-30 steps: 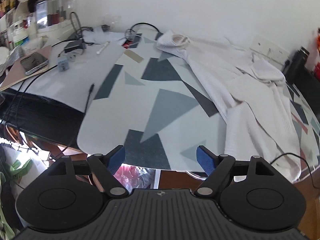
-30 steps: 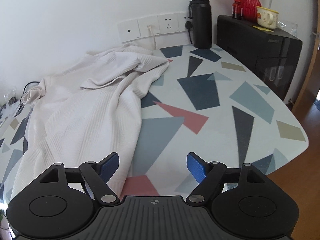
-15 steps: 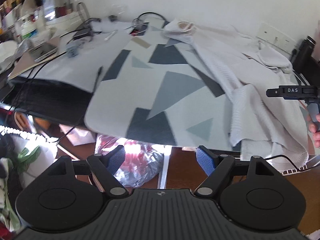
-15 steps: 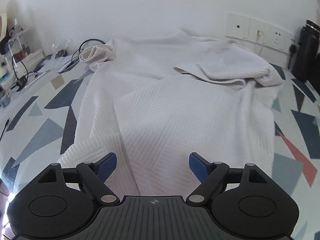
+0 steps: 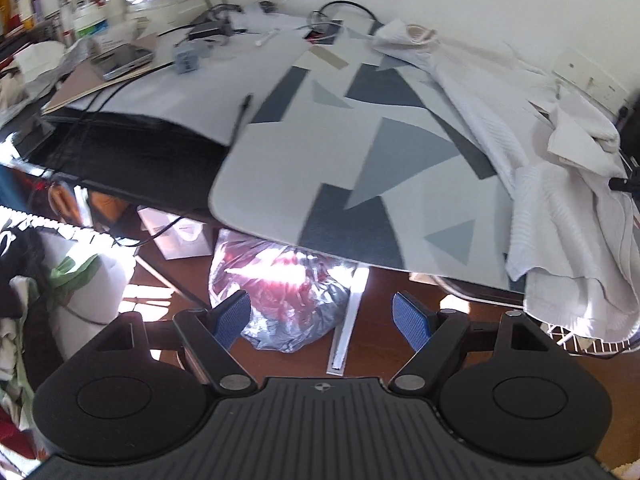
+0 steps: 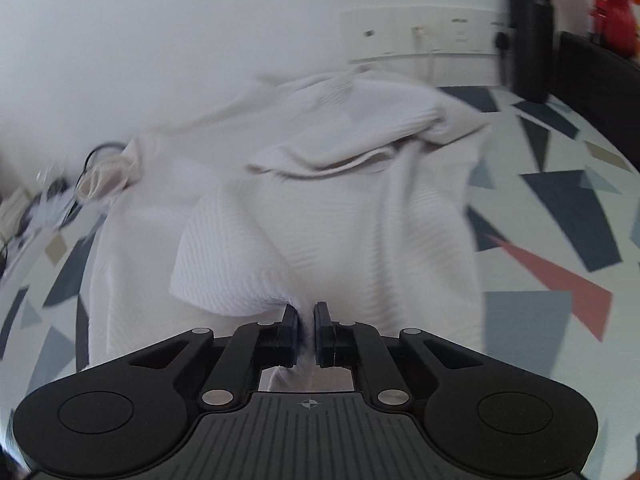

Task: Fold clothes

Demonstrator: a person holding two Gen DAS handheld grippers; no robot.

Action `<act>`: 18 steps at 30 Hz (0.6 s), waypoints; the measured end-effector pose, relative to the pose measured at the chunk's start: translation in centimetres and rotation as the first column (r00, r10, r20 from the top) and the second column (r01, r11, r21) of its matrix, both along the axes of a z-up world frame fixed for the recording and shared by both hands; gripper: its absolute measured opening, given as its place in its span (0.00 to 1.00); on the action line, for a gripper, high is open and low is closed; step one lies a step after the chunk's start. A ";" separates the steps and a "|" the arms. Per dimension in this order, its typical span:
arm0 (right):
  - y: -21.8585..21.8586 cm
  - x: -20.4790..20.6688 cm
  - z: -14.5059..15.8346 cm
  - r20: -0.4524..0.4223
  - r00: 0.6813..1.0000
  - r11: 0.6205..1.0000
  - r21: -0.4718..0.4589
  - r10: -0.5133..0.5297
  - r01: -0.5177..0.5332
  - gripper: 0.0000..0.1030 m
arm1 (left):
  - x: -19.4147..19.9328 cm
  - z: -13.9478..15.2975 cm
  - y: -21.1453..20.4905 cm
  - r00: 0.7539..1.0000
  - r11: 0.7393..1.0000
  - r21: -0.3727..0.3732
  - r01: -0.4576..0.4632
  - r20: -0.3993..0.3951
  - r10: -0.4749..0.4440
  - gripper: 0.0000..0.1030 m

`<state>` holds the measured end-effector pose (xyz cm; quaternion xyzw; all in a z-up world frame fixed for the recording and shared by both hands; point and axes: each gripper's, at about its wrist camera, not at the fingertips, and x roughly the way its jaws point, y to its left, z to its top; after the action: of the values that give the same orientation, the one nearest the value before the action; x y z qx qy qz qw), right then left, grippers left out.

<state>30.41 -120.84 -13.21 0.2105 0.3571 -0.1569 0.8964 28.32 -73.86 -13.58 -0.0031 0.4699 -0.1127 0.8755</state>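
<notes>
A white ribbed garment (image 6: 320, 208) lies crumpled across a table with a grey, blue and red geometric cover (image 6: 560, 320). My right gripper (image 6: 306, 328) is shut on the garment's near hem, and the cloth bunches up between the pads. In the left wrist view the same garment (image 5: 560, 208) drapes over the table's right side and hangs off the front edge. My left gripper (image 5: 322, 318) stands open with nothing between its blue pads, hovering off the table's front edge above the floor, left of the garment.
A black flask (image 6: 530, 36) and wall sockets (image 6: 416, 34) stand at the back right. Cables, a phone (image 5: 120, 60) and jars clutter the desk at the left. A plastic bag (image 5: 288, 292) lies on the wooden floor under the table.
My right gripper swung left over the garment, then shut on its near hem. The left gripper drifted slightly down and back from the table edge, staying open.
</notes>
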 end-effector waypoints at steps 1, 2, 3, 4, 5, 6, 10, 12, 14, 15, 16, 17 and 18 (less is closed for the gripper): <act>-1.6 -1.3 0.4 0.023 0.998 0.998 0.013 -0.055 0.055 0.06 | 0.3 -0.1 -1.3 0.999 0.999 0.001 0.037 0.003 -0.037 0.78; -3.2 -2.7 0.8 0.046 0.992 0.993 0.027 -0.114 0.113 0.06 | 0.6 -0.1 -2.6 0.997 0.997 0.008 0.074 0.010 -0.075 0.78; -5.0 -4.5 1.2 0.070 0.981 0.983 0.043 -0.180 0.177 0.06 | 0.9 -0.1 -3.9 0.994 0.994 0.014 0.112 0.016 -0.112 0.78; -6.5 -6.2 1.4 0.086 0.967 0.970 0.060 -0.241 0.236 0.06 | 1.1 -0.1 -5.3 0.989 0.989 0.021 0.148 0.023 -0.149 0.78; -8.1 -8.2 1.5 0.103 0.947 0.951 0.082 -0.306 0.298 0.06 | 1.3 -0.1 -6.5 0.982 0.983 0.030 0.183 0.031 -0.184 0.78; -9.1 -10.0 1.4 0.110 0.929 0.934 0.097 -0.352 0.343 0.06 | 1.4 0.0 -7.6 0.975 0.976 0.043 0.215 0.045 -0.216 0.78; -12.7 -15.9 0.0 0.093 0.858 0.860 0.134 -0.505 0.492 0.05 | 2.0 -0.2 -11.1 0.941 0.941 0.065 0.332 0.040 -0.335 0.78; -14.1 -18.0 -1.5 0.049 0.822 0.817 0.155 -0.568 0.555 0.06 | 2.1 -0.6 -12.3 0.928 0.926 0.081 0.369 0.030 -0.372 0.78; -15.4 -19.2 -3.3 -0.037 0.795 0.774 0.202 -0.606 0.600 0.10 | 2.3 -1.2 -13.3 0.916 0.913 0.096 0.396 0.017 -0.400 0.78; -15.4 -19.4 -3.8 -0.059 0.795 0.774 0.197 -0.603 0.602 0.17 | 2.3 -1.4 -13.7 0.913 0.909 0.100 0.406 0.009 -0.408 0.78; -15.3 -19.5 -4.1 -0.077 0.800 0.781 0.178 -0.595 0.598 0.23 | 2.4 -1.7 -14.1 0.909 0.905 0.101 0.414 0.000 -0.416 0.78; -14.6 -19.2 -3.8 -0.081 0.816 0.807 0.123 -0.572 0.578 0.33 | 2.5 -1.9 -14.3 0.907 0.902 0.101 0.420 -0.006 -0.422 0.78; -14.0 -18.9 -3.4 -0.087 0.831 0.829 0.067 -0.549 0.555 0.40 | 2.5 -2.1 -14.6 0.904 0.899 0.102 0.426 -0.011 -0.428 0.78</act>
<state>11.56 -134.84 -16.61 0.3396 0.3162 -0.3996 0.7906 30.84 -88.47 -15.68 0.1450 0.4590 -0.2778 0.8313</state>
